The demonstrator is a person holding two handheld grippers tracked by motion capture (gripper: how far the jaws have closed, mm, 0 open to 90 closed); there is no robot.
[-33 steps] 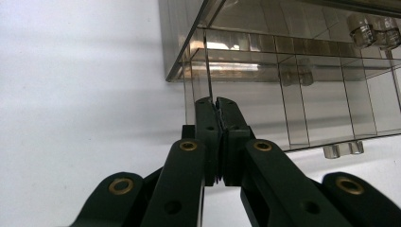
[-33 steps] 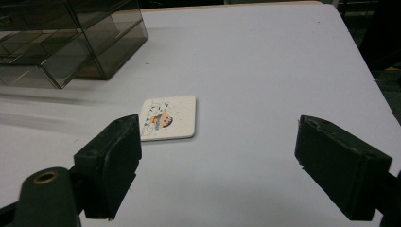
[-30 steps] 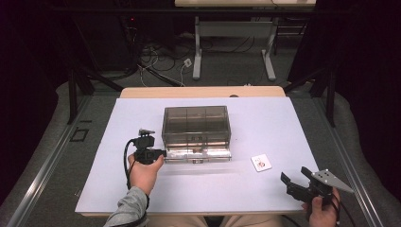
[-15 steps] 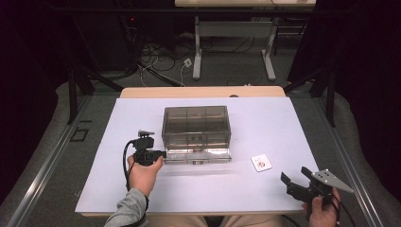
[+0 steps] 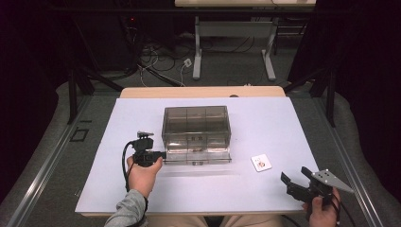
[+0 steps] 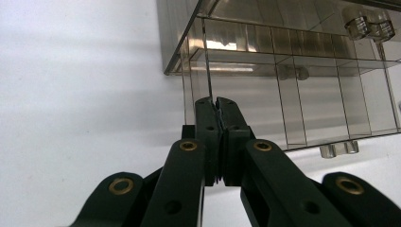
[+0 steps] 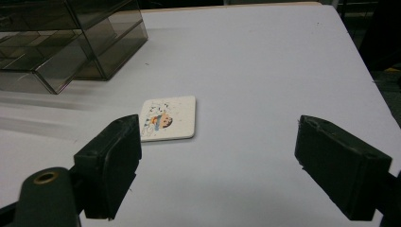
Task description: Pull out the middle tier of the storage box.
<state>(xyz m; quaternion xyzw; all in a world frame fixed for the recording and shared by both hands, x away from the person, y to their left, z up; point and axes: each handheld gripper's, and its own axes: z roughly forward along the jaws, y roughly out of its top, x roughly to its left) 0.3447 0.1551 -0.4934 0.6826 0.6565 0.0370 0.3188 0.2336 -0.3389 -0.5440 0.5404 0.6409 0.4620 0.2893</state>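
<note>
A smoky clear plastic drawer box [image 5: 196, 124] stands mid-table on the white mat. Its bottom drawer [image 5: 198, 156] sticks out toward me. My left gripper [image 5: 160, 154] is at the drawer's left front corner. In the left gripper view, my left gripper [image 6: 216, 101] is shut on a thin clear drawer wall [image 6: 206, 66] that runs down between the pads. A small white card with a cartoon picture [image 5: 261, 162] lies flat to the right of the box. My right gripper [image 5: 297, 181] hovers open near the front right corner; in the right gripper view, my right gripper [image 7: 222, 137] has the card [image 7: 168, 118] just beyond its left jaw.
The white mat [image 5: 283, 123] covers a wooden table whose far edge [image 5: 203, 91] shows behind it. Beyond are a dark floor, cables and table legs. The box's upper compartments [image 6: 302, 52] are see-through, with small clear feet or knobs showing.
</note>
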